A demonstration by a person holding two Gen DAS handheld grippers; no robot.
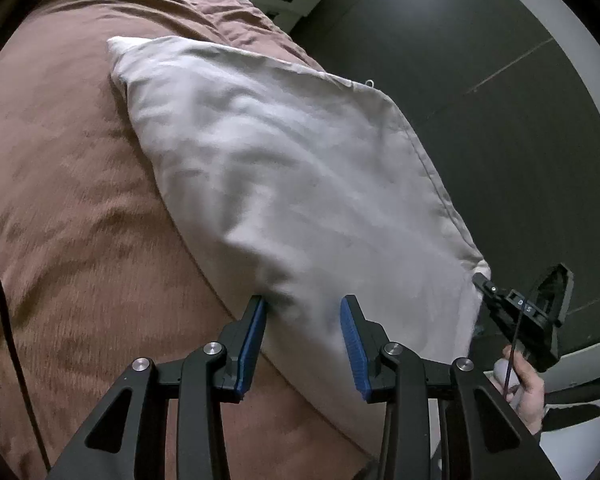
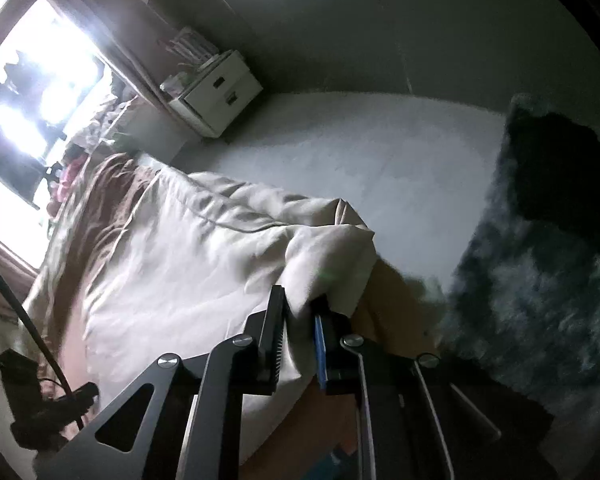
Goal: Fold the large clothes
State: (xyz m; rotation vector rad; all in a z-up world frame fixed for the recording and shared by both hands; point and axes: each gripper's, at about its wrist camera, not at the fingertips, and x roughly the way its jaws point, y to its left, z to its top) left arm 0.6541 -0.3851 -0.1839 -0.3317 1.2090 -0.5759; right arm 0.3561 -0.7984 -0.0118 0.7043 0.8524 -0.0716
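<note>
A large white cloth (image 1: 292,184) lies spread on a brown bedspread (image 1: 68,208), one side hanging past the bed edge. My left gripper (image 1: 303,312) is open, its blue pads (image 1: 350,344) either side of the cloth's near edge, not closed on it. My right gripper (image 2: 300,320) is shut on a corner of the white cloth (image 2: 172,264) and holds it raised a little. The right gripper also shows in the left wrist view (image 1: 520,312), at the cloth's right corner.
A white drawer unit (image 2: 216,92) stands by the bed's far end. Dark floor (image 1: 480,92) runs along the bed's right side. A shaggy grey rug (image 2: 540,280) lies on the floor. A bright window (image 2: 32,92) is at the left.
</note>
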